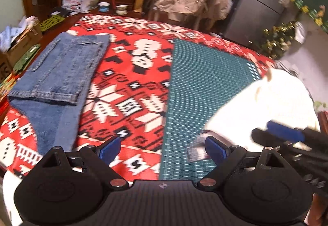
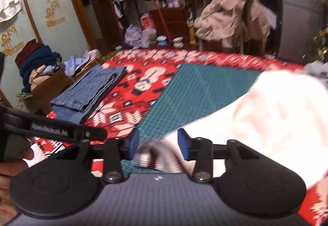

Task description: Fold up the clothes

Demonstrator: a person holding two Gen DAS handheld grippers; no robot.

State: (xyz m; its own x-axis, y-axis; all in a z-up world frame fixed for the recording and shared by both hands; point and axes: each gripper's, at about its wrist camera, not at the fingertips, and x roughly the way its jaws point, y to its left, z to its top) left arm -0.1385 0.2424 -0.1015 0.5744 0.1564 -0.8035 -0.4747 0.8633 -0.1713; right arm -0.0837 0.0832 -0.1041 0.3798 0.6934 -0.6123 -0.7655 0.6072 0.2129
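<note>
Folded blue jeans lie at the left on the red patterned tablecloth. A white garment lies bunched on the right side of the green cutting mat. My left gripper stands wide open over the cloth and mat with nothing between its pads; the garment's grey striped edge lies just beside its right pad. My right gripper is at the garment's near edge, its pads apart. The blurred striped hem lies between and below them, unpressed.
Cardboard boxes of clothes stand left of the table. Behind it are a chair draped with a beige coat, bowls on the floor, shelves and a grey fridge. A hand holds the left gripper's handle.
</note>
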